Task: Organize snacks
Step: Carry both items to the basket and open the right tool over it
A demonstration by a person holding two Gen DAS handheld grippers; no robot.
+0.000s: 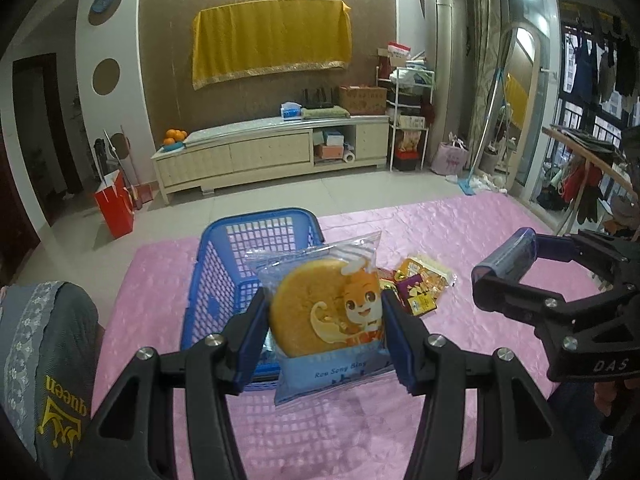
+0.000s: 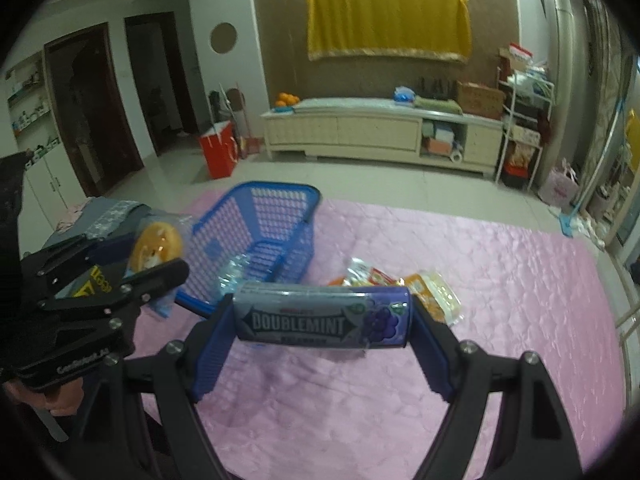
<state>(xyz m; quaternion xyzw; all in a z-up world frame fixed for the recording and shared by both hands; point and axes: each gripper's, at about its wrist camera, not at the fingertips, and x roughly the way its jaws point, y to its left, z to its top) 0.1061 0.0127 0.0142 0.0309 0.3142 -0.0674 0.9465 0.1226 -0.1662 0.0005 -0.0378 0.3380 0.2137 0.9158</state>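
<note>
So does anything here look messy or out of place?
Only mildly: a few snack packets lie loose in a heap on the pink cover beside the blue basket, not in it. Nothing looks spilled or torn.

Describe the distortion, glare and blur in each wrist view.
Left wrist view: fisheye bends the walls, dark vignette corners, the wrapped cake sharp, glare on its wrapper, window side blown out. Right wrist view: same barrel bend, the Doublemint tin crisp with legible print, the blue basket slightly soft, dim indoor light.
</note>
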